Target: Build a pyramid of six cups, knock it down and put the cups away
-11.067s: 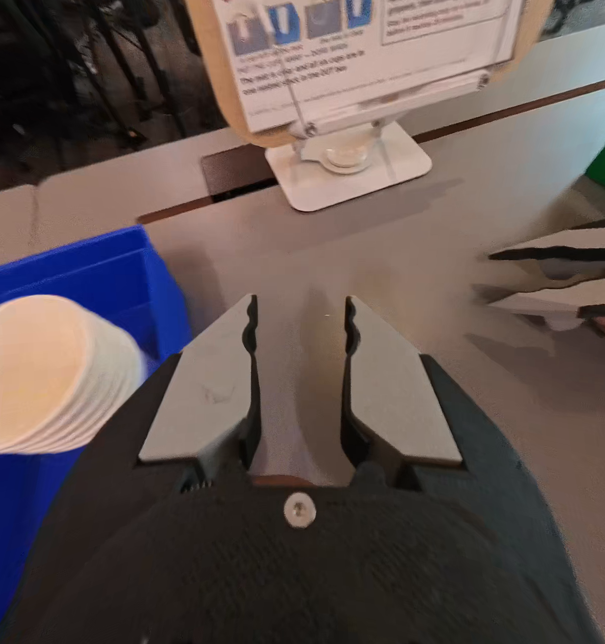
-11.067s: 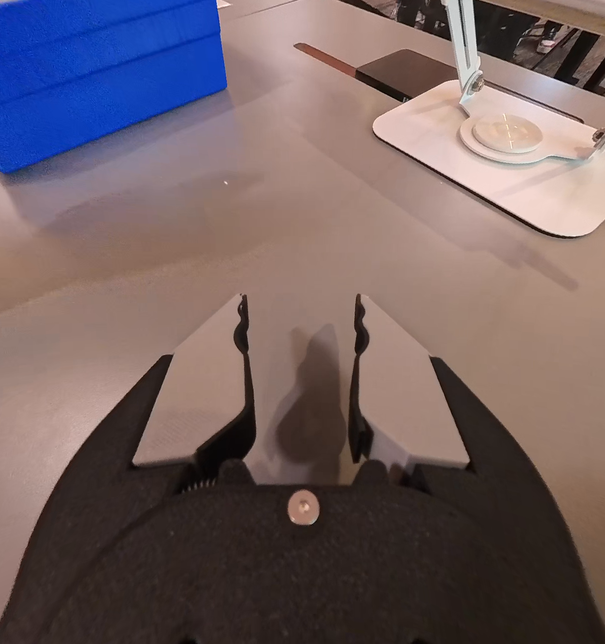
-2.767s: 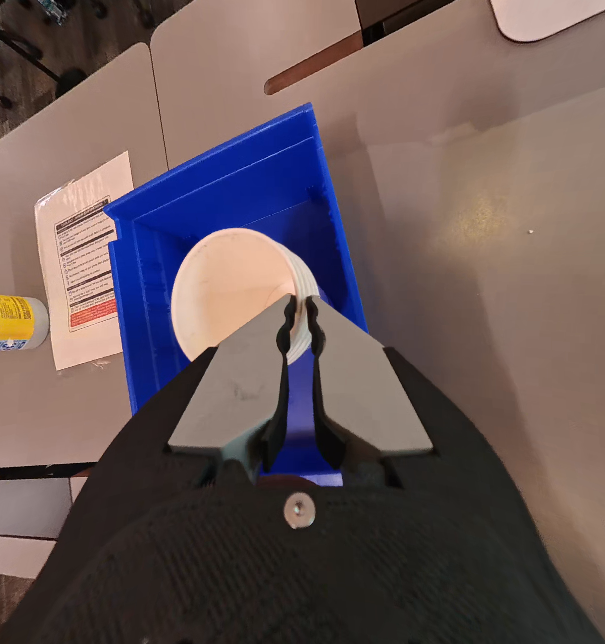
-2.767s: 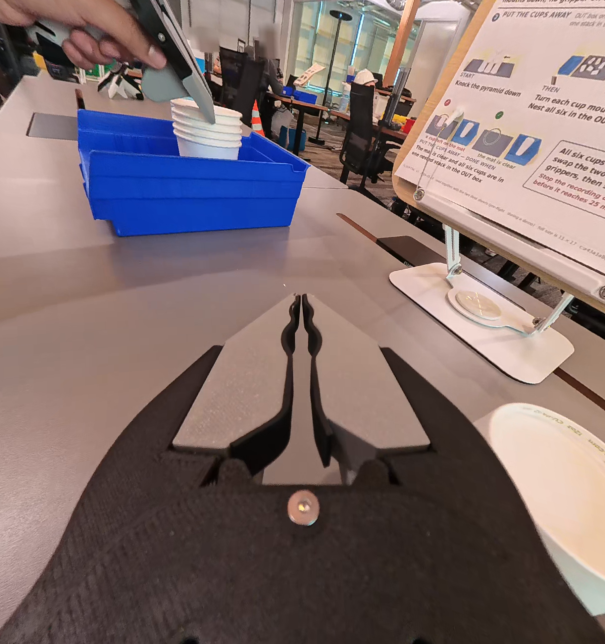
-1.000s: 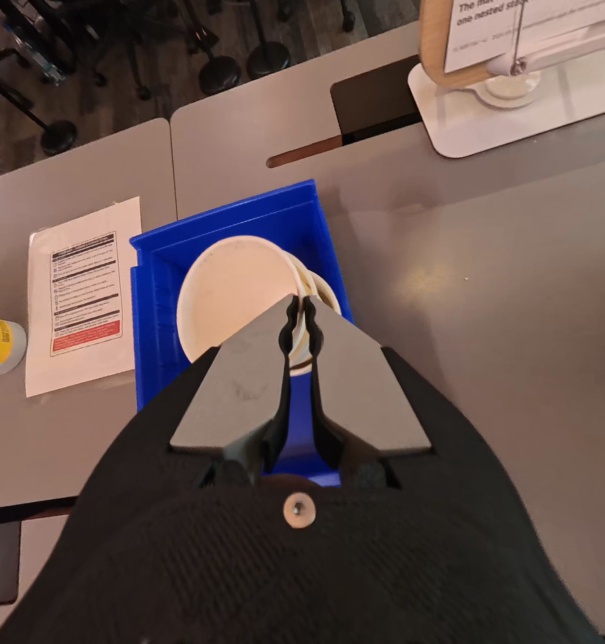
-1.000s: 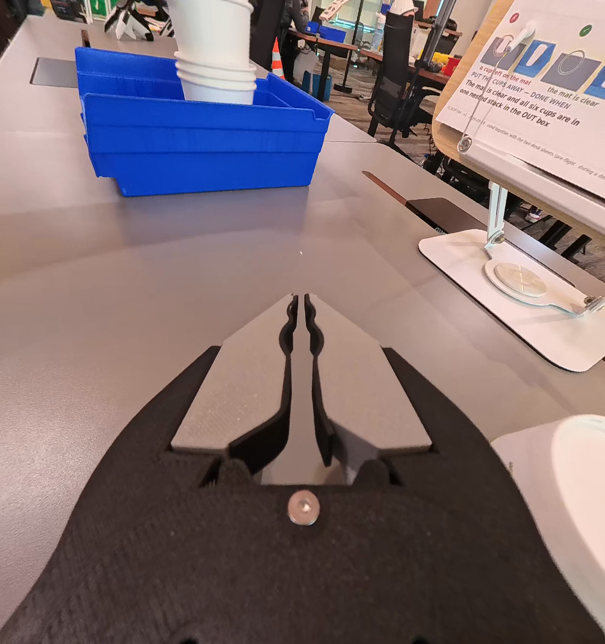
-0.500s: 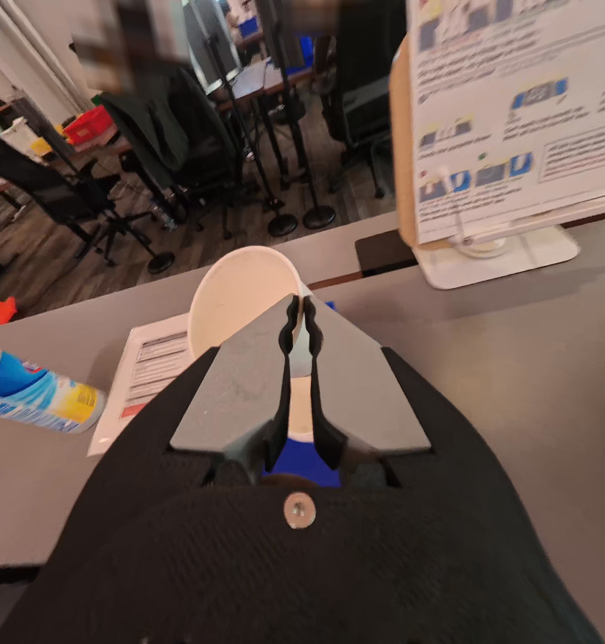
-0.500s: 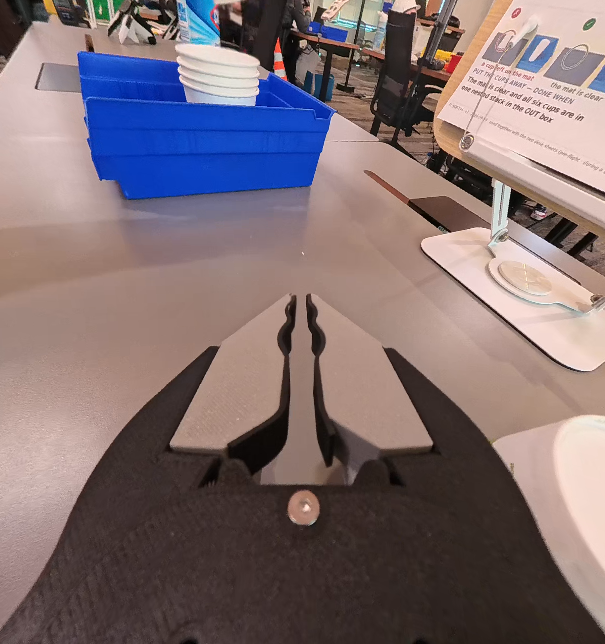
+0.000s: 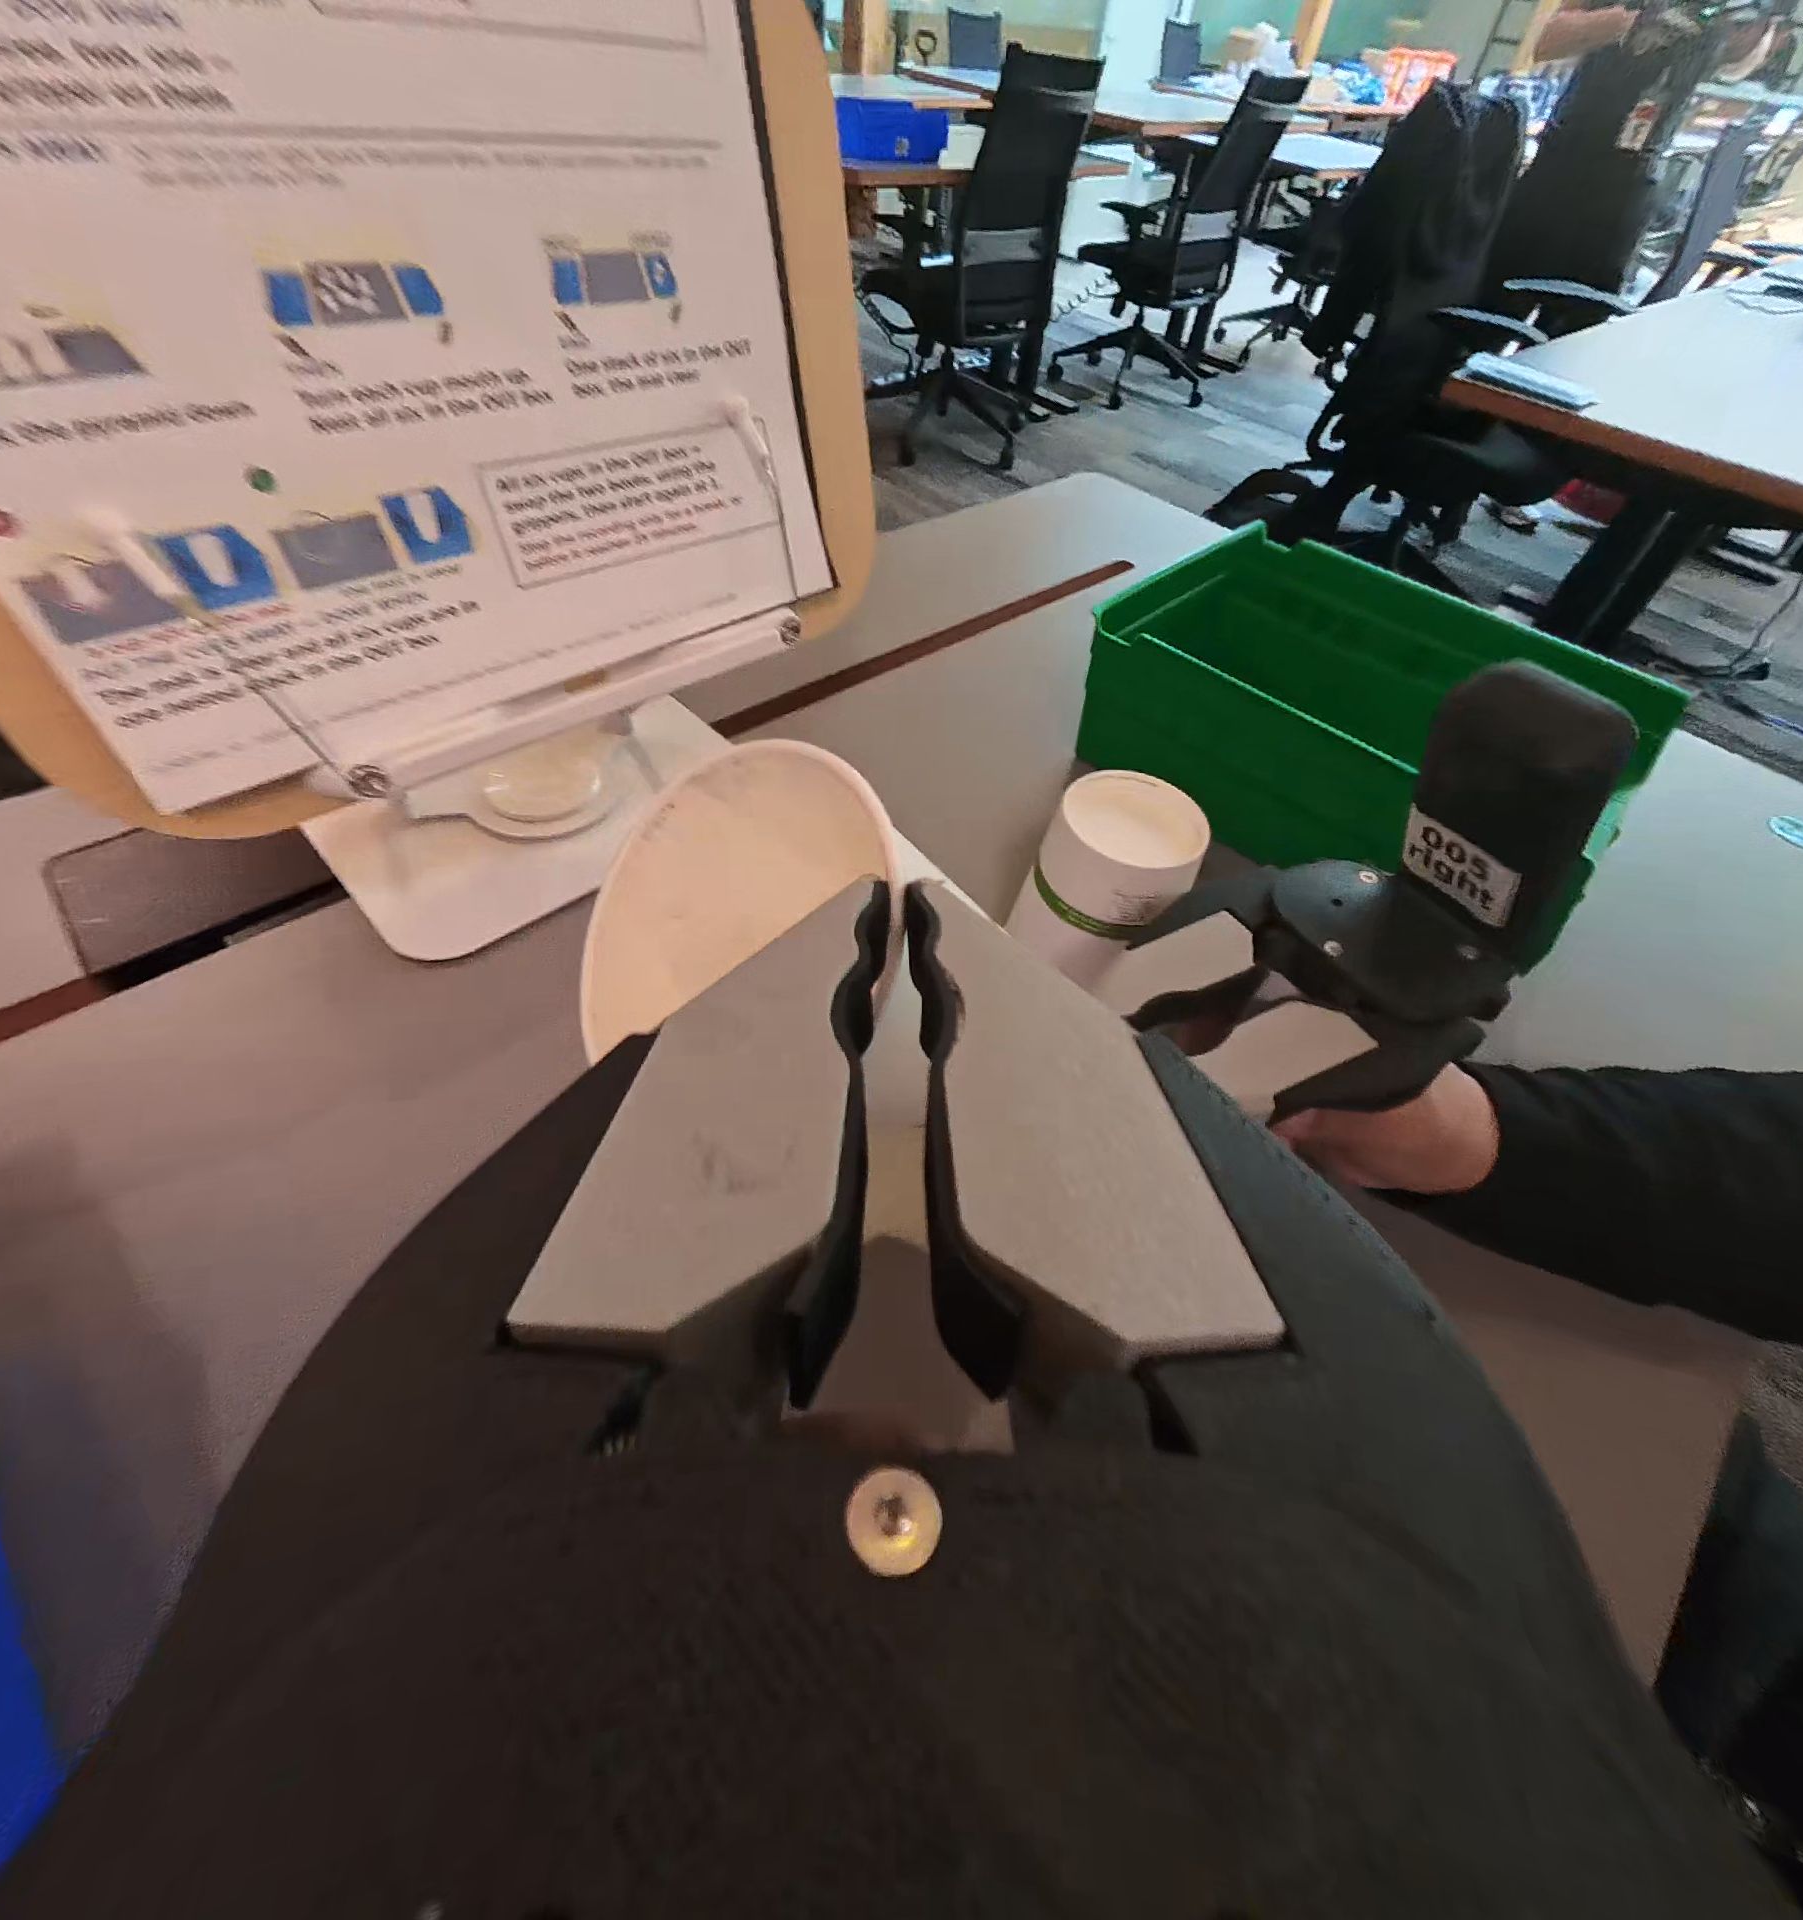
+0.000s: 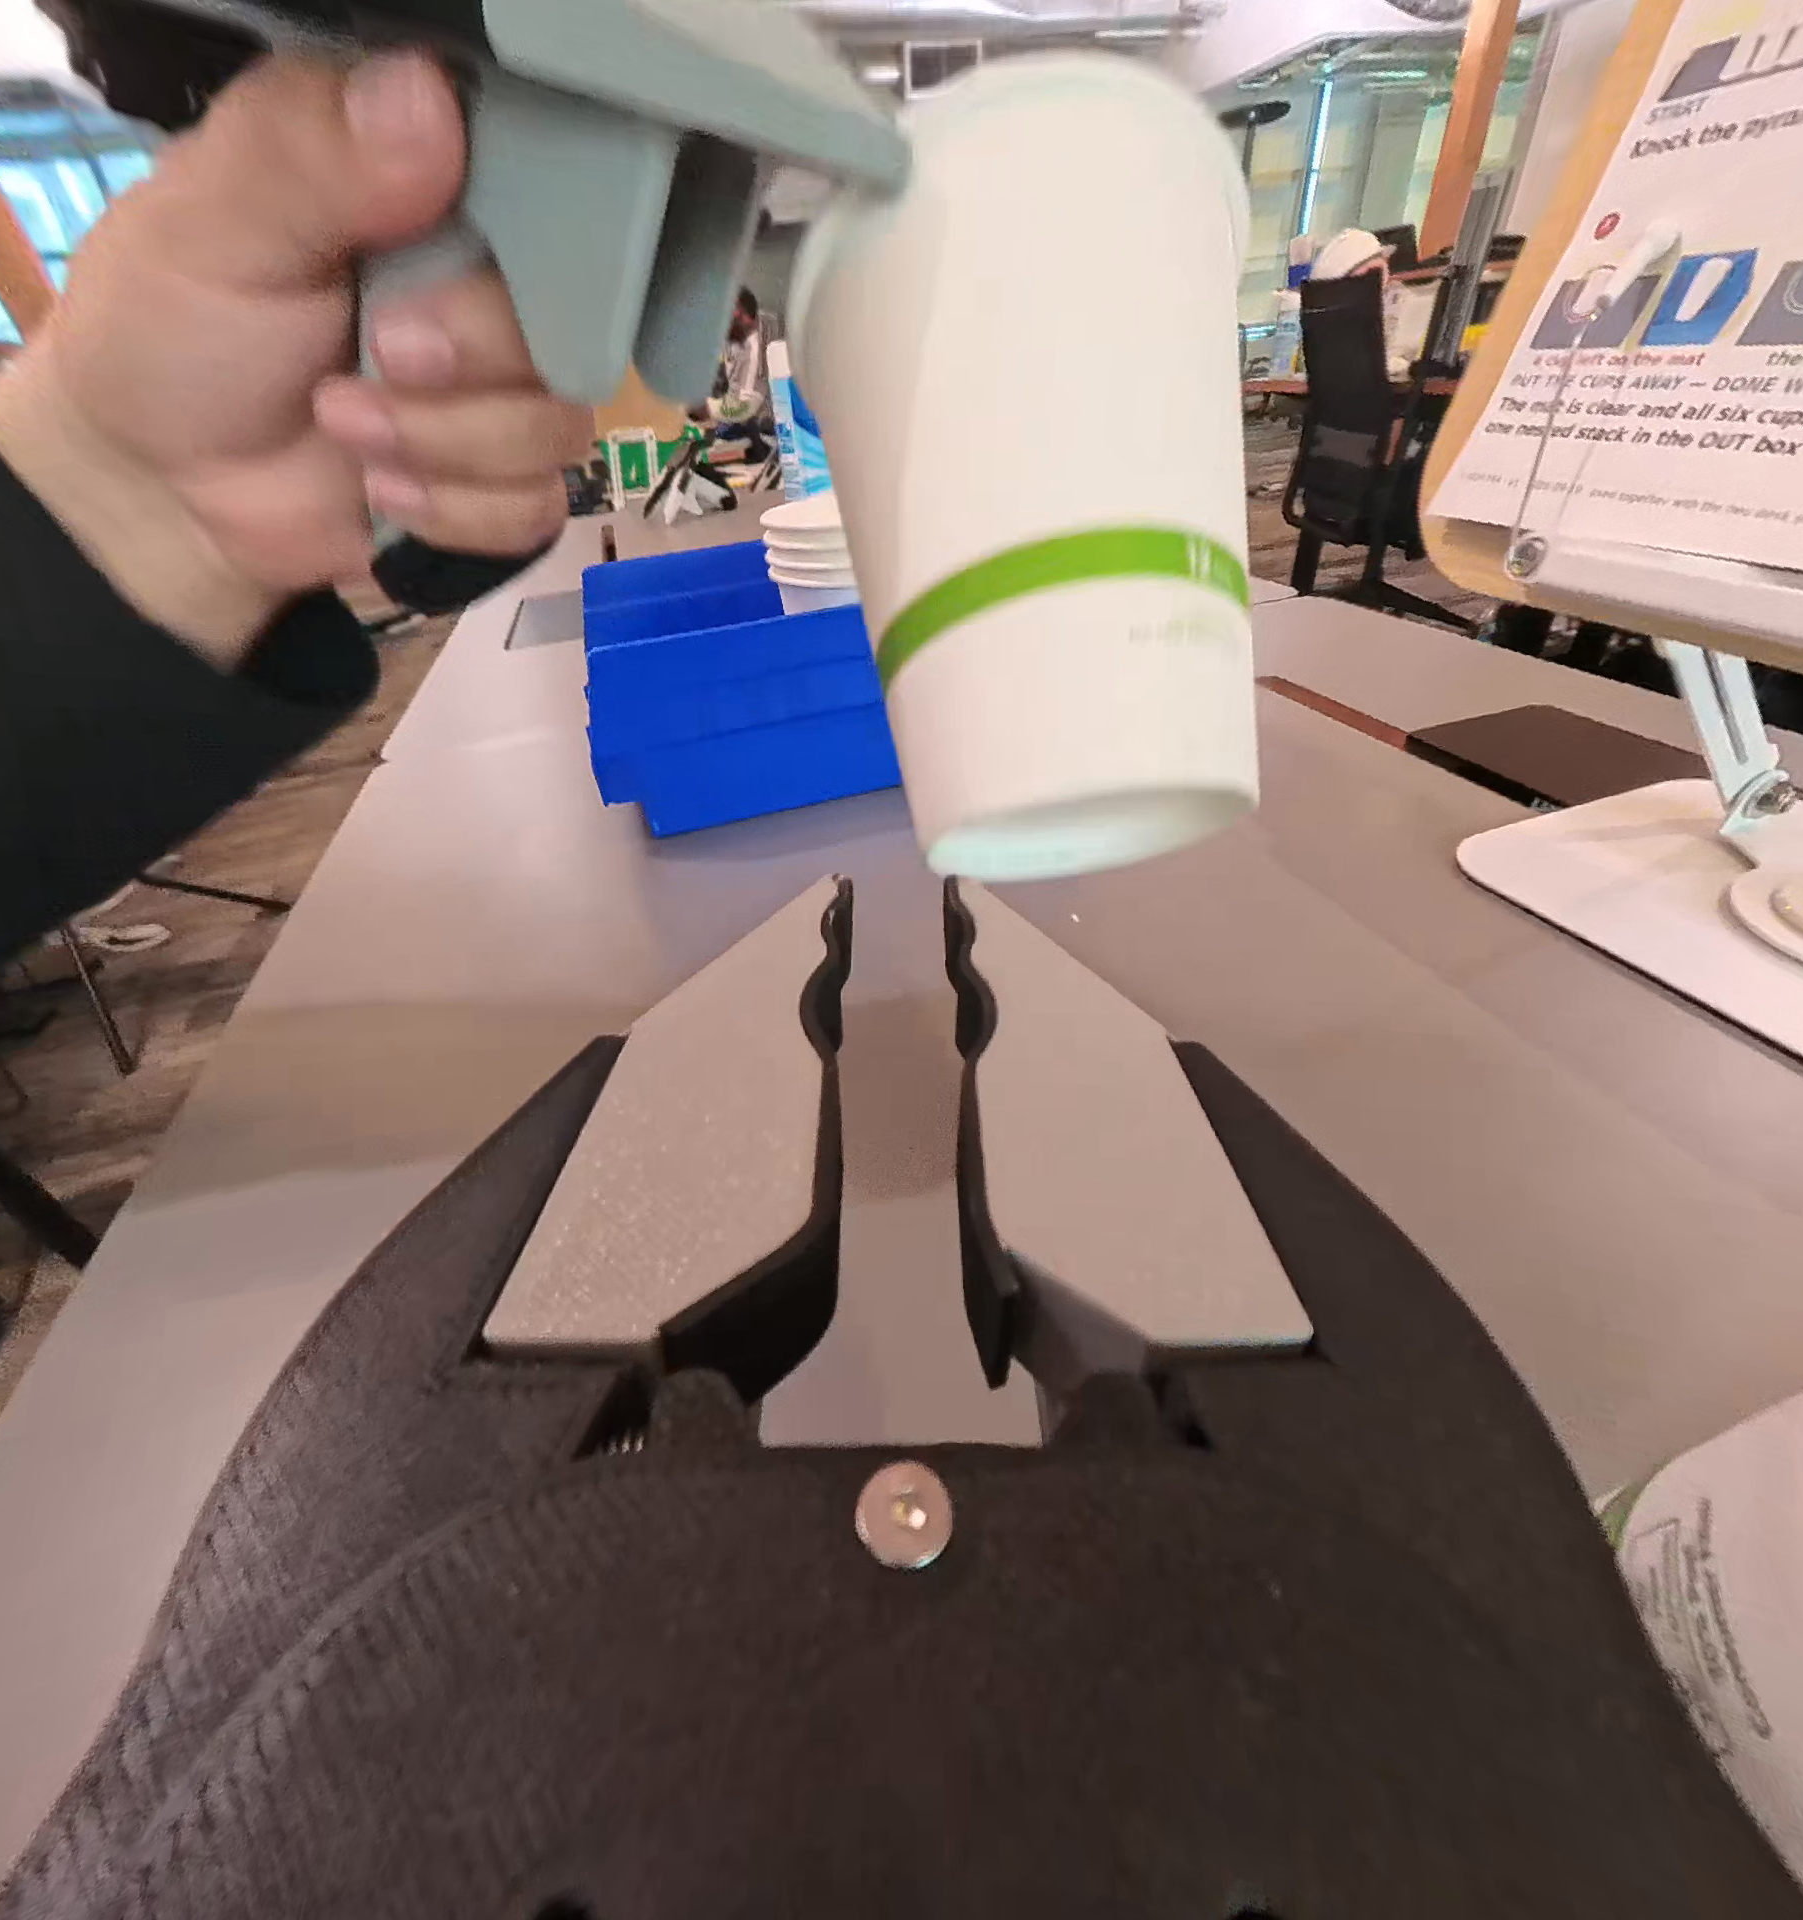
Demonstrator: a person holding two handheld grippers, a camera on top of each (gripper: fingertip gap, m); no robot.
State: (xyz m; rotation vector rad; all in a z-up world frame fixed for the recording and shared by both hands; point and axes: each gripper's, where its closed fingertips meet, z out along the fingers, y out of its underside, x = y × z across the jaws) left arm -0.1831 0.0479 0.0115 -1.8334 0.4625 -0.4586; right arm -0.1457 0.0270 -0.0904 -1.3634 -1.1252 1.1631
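My left gripper [image 9: 897, 904] is shut on the rim of a white paper cup [image 9: 731, 883] with a green band. It holds the cup in the air, tilted, mouth toward the camera. In the right wrist view this cup [image 10: 1042, 468] hangs just above and ahead of my right gripper [image 10: 895, 899], which is empty with its jaws a little apart, low over the table. A second cup [image 9: 1115, 873] stands upside down just beside my right gripper [image 9: 1146, 982] and shows at the right wrist view's lower right [image 10: 1749, 1621]. A nested cup stack [image 10: 803, 551] stands in the blue bin [image 10: 731, 707].
A green bin [image 9: 1344, 675] stands at the table's far right. An instruction board on a white stand [image 9: 429, 862] stands at the back edge, also in the right wrist view [image 10: 1645, 862]. A person's hand [image 10: 222, 343] holds the left gripper. Office chairs and desks lie beyond. My hands' fingertips stand some 11 cm from each other.
My left gripper lifted one cup off the stack in the blue bin and carried it right, in front of my right gripper. My right gripper's jaws have parted slightly.
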